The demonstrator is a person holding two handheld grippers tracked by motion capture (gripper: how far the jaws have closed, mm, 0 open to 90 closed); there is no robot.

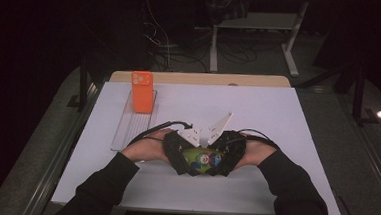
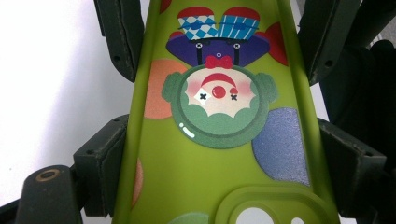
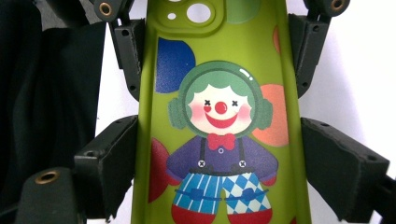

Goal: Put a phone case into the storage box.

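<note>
Near the front edge of the white table (image 1: 277, 123), a lime-green soft phone case printed with a clown (image 1: 203, 158) is held between both tools. The left tool (image 1: 184, 159) is clamped on the case's camera-cutout end, its jaws pressed against the long sides. The right tool (image 1: 224, 160) is closed on the opposite end. An orange phone (image 1: 142, 91) is seen upright on a clear ribbed tray (image 1: 127, 131), well apart.

I've got both grippers, left (image 1: 188, 160) & right (image 1: 220, 159), clamped on a green phone case (image 1: 203, 158); orange phone (image 1: 142, 91) sits on tray (image 1: 127, 133).
</note>
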